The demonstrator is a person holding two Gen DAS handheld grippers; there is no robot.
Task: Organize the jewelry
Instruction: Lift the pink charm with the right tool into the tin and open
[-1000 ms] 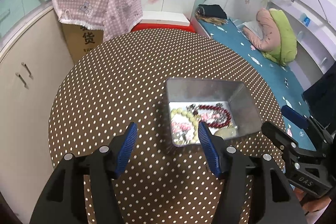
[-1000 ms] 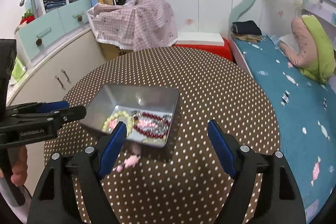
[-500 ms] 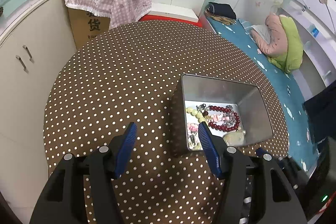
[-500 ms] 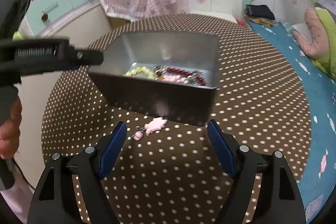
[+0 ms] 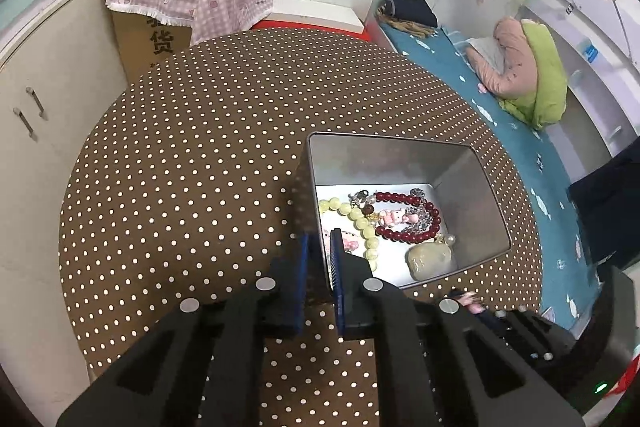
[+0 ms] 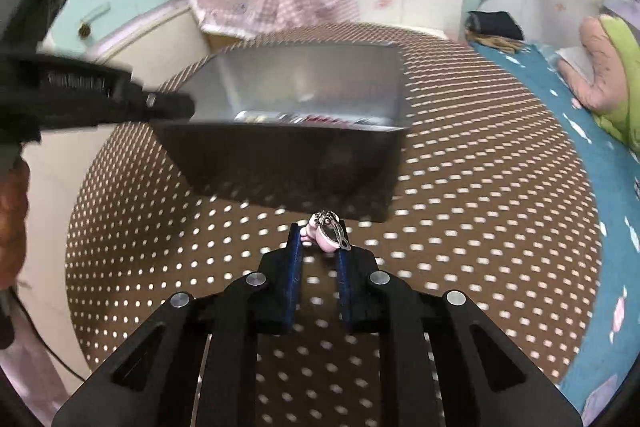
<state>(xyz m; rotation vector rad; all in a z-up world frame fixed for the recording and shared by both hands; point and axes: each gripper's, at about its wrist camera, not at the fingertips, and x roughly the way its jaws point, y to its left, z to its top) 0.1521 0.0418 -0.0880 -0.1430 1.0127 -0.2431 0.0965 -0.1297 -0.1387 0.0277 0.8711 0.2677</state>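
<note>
We have the left gripper (image 5: pixel 319 247) just closed on the near-left wall of the metal tin (image 5: pixel 460 195), the right gripper (image 6: pixel 318 241) just closed on the pink charm (image 6: pixel 326 231), tin straight ahead, rim above the charm.

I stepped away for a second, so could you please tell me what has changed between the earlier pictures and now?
Both hand-held grippers have just been closing. The left hand-held gripper closed on the near wall of the metal tin. The right hand-held gripper came down and closed on the pink charm lying in front of the tin. The beads stayed inside the tin, on the dotted table.
</note>
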